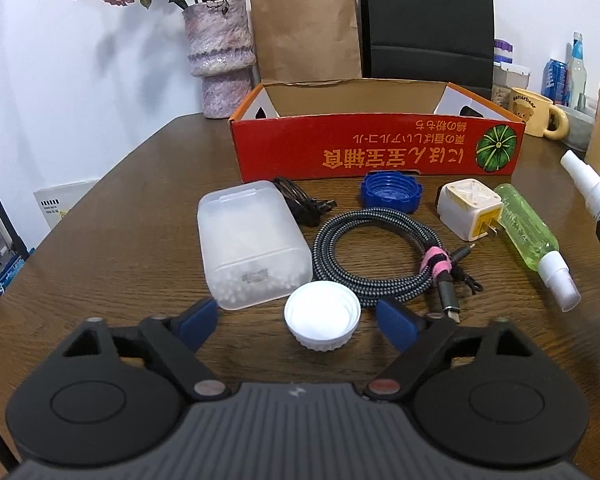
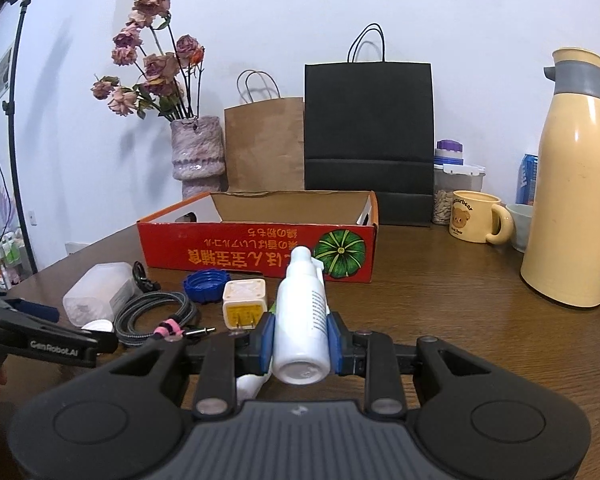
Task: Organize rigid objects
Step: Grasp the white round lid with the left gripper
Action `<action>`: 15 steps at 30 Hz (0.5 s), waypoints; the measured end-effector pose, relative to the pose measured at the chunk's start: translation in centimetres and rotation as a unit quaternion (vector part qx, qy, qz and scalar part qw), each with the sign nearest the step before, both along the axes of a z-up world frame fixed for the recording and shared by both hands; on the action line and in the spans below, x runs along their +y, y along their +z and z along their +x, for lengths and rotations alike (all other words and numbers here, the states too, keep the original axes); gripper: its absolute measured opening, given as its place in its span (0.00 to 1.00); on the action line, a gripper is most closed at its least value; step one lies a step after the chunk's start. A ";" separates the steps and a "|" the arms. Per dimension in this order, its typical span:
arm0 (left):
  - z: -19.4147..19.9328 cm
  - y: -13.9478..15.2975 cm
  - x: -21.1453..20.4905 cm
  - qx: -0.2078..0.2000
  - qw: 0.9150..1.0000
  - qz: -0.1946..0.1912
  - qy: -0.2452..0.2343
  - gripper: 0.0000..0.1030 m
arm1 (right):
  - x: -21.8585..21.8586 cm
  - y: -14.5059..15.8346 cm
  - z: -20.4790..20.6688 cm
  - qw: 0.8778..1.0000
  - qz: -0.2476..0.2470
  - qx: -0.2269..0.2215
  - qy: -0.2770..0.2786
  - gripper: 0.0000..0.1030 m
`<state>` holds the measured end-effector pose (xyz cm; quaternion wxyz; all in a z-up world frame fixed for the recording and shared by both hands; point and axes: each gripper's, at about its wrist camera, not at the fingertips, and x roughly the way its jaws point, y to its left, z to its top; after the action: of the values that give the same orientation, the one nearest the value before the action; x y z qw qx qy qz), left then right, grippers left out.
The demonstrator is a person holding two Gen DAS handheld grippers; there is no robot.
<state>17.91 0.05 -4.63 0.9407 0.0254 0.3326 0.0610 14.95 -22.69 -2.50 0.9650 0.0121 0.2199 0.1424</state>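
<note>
A: Right claw?
B: Clamped on the white spray bottle, blue pads pressing both sides, nozzle pointing away toward the red box. The bottle is lifted off the bench.

A: Left claw?
B: Apart, nothing gripped. The white cap sits on the bench between its blue fingers, and neither pad touches it.

A: Other loose items?
B: All in front of the box. The frosted plastic case lies at the left, just beside the cap. The braided cable coil, tied with a pink strap, is in the middle. The blue cap is near the box wall. The white plug adapter is touching the green spray bottle, which lies on its side at the right. A black cord is tucked behind the case.

A: The box?
B: Open top, and the inside looks empty from both views.

A: Background?
B: Flower vase, brown bag, black bag, bear mug, cream thermos jug.
</note>
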 end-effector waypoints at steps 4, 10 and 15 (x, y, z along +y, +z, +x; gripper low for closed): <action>-0.1 -0.2 0.0 -0.001 1.000 -0.011 -0.008 0.66 | 0.0 0.0 0.1 1.000 -0.001 0.001 0.001 0.26; -0.3 -0.4 -0.4 -0.003 1.000 -0.011 -0.022 0.41 | 0.3 -0.2 0.0 1.000 -0.006 0.003 0.003 0.26; -0.6 -0.2 -0.2 -0.010 0.999 -0.017 -0.025 0.41 | 0.5 -0.2 -0.1 1.000 -0.006 0.003 0.002 0.26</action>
<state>17.34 -0.14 -4.81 0.9454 0.0170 0.3238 0.0317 14.81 -22.23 -2.66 0.9640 0.0059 0.2241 0.1430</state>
